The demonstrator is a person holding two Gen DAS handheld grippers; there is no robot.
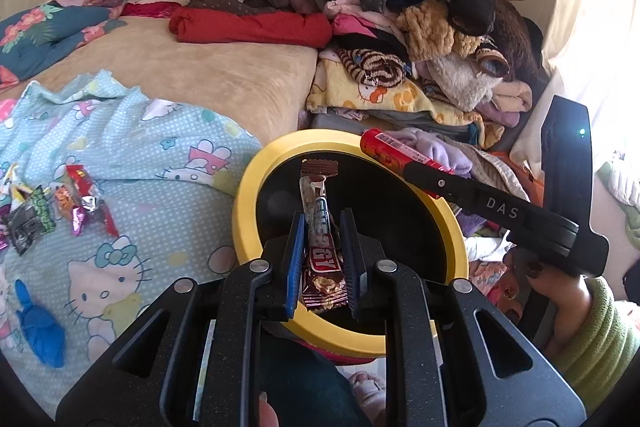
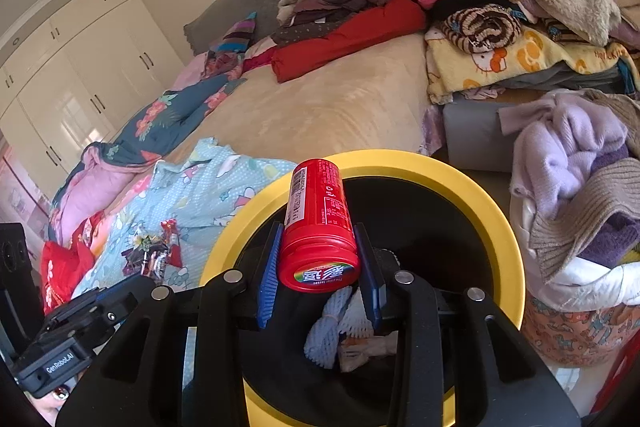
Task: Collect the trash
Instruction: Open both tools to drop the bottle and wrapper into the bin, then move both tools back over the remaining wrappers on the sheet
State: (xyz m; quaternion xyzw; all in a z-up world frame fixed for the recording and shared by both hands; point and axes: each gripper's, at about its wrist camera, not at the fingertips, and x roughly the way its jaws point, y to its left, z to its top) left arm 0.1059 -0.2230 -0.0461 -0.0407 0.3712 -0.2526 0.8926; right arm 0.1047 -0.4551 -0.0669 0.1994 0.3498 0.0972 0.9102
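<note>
Both tools are at the drop-off step: the left tool [image 1: 322, 259] pinches a chocolate bar wrapper [image 1: 320, 227] and the right tool [image 2: 318, 267] clamps a red canister [image 2: 318, 223], each angled down over the mouth of the yellow-rimmed bin [image 1: 250, 195]. Next, I judge, the jaws should spread so both fall in. Farther off, more wrappers [image 1: 60, 211] lie on the bed [image 1: 224, 75], left to fetch.
</note>
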